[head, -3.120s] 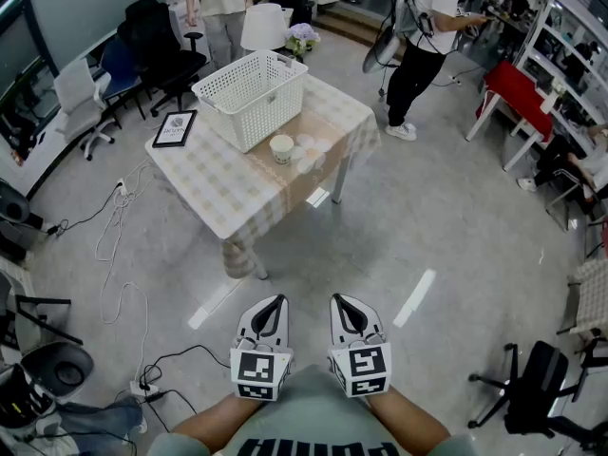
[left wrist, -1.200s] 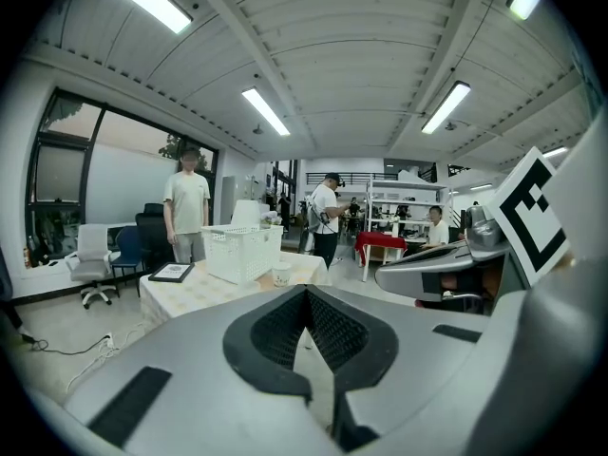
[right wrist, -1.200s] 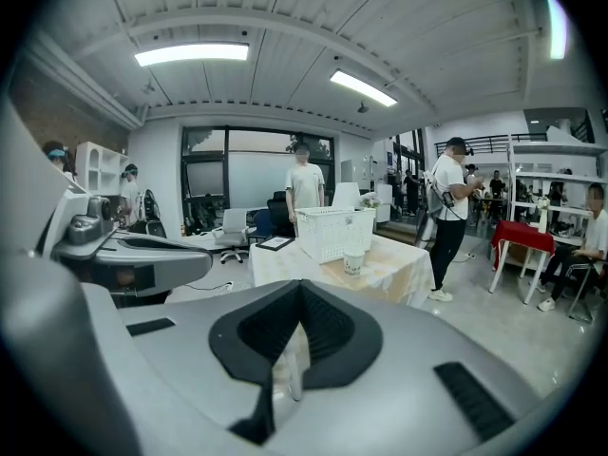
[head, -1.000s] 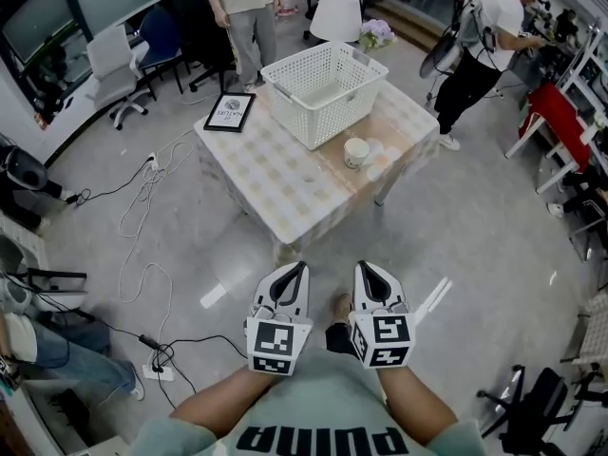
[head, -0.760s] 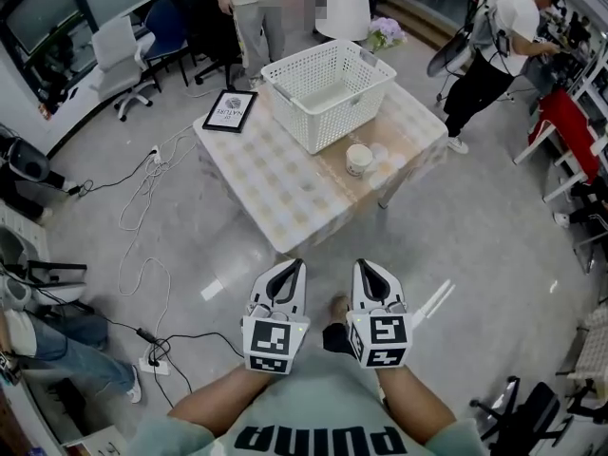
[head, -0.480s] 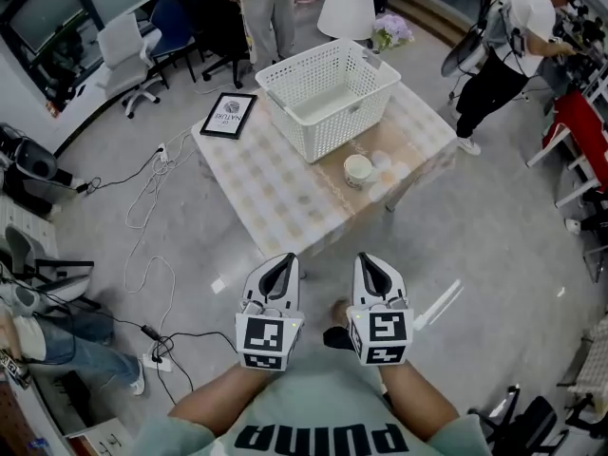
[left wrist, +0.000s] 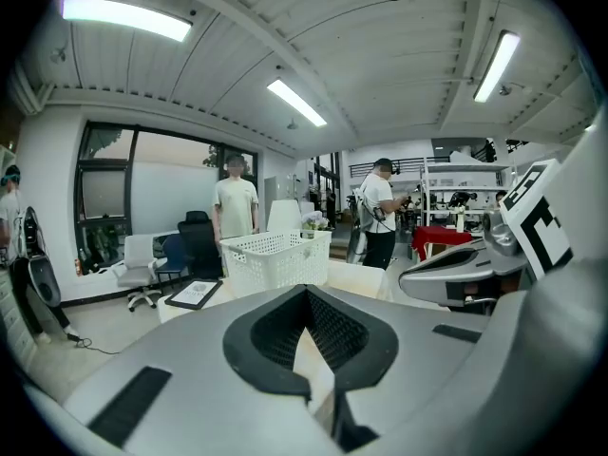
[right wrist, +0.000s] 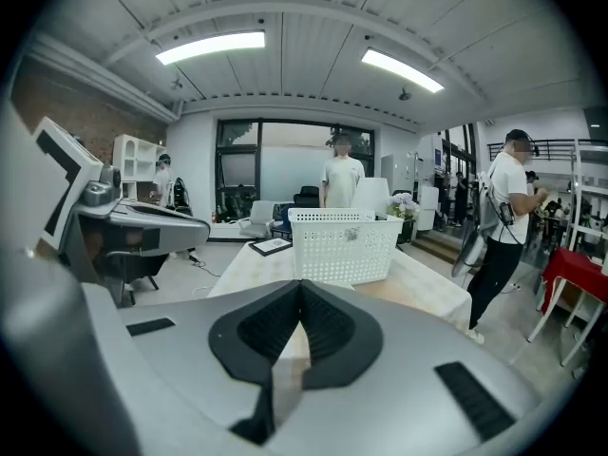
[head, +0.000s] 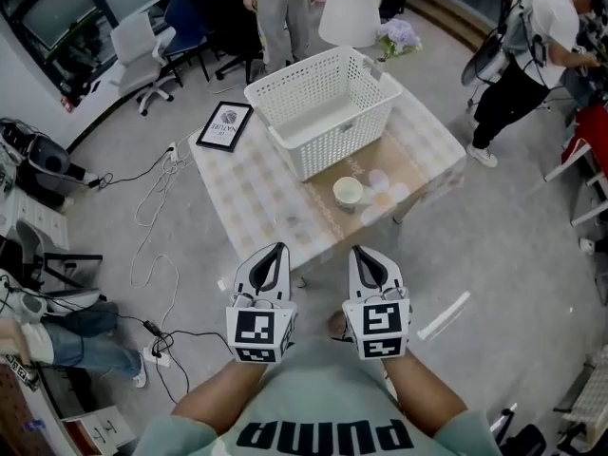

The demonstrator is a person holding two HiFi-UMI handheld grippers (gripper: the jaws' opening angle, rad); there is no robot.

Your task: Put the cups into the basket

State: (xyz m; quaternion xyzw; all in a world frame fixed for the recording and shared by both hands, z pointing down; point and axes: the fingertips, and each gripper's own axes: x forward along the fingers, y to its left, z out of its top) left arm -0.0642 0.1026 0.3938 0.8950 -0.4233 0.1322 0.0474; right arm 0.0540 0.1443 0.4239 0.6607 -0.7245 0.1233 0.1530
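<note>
white perforated plastic forms the basket [head: 321, 112], a rectangular tub with a rolled rim. it stands on the far half of the table [head: 249, 198], which is draped in a pale checked cloth. the cups sit on the cloth just beside the basket's near corner: one opaque cream cup [head: 348, 192], round and upright, and next to it a cluster of clear cups [head: 388, 186], thin-walled and hard to count. a dark-framed tablet [head: 224, 126] lies flat at the table's left corner.

the left gripper [head: 274, 255] and right gripper [head: 361, 255] are both clenched on nothing, their ribbed black pads [right wrist: 328, 335] pressed together at the tips. they are held side by side short of the table's near edge, well apart from the cups.

the step in hand appears to be the approach.
- release the jaws before reaching the cups.
- come in from the near side, so that the basket wall is not struck.
- grip the cream cup across its wall.
- squeeze the clear cups gently, as they probably flex.
- lift each cup above the rim before lowering it in.
</note>
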